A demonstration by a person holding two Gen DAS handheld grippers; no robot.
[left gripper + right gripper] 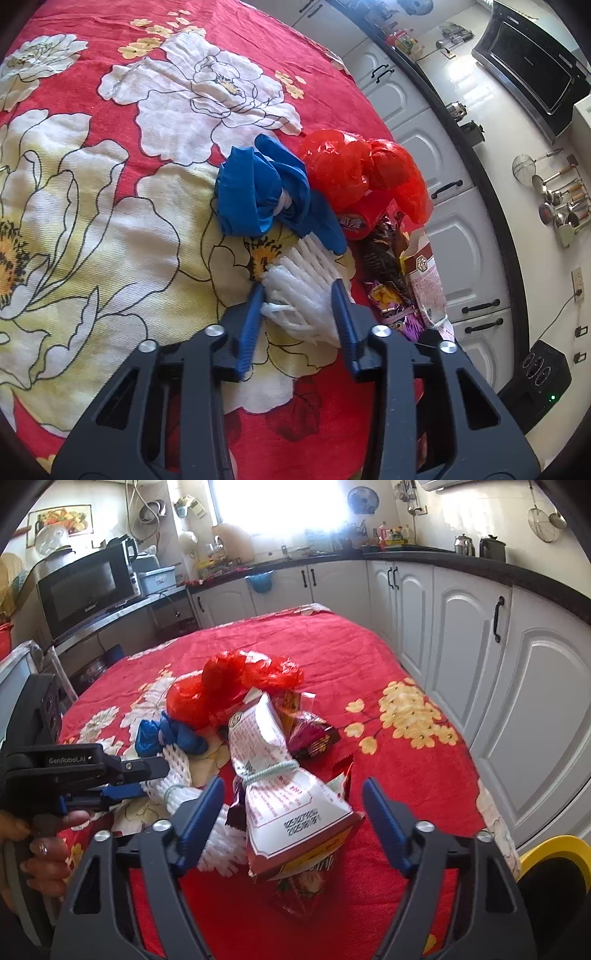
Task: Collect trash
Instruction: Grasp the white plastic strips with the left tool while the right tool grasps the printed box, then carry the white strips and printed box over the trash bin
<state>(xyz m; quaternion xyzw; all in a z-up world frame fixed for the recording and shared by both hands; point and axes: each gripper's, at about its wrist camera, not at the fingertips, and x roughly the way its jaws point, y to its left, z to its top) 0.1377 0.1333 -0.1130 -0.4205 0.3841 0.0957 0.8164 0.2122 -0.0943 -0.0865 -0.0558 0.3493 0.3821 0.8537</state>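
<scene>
Between the left gripper (299,291) fingers (251,317): white foam net (306,291), lying on the cloth (110,221) of the counter. Fingers apart, one on each side of the net, close against it but not visibly pressing; net not lifted. Long axis of the net roughly along the fingers, pointing away toward the blue bag (258,192), so a straight close should catch it across its narrow width. Seen from the right wrist: same left gripper (159,775) coming in from the left side, net (177,775) bunched at its tips and trailing toward the right gripper's near finger.

Ahead of the right gripper (295,797): tied snack packet (280,775), standing tilted, bound at the waist with a pale band, its long axis leaning away and slightly left. Right fingers (199,812) wide apart, packet between them but touching neither as far as can be told. Beyond it, red bag (229,690) and a dark wrapper (310,734), all heaped together mid-cloth.

Judged step: left side nearer to a grasp; closing on the net comes first. Risk: soft net squashing or slipping out.
</scene>
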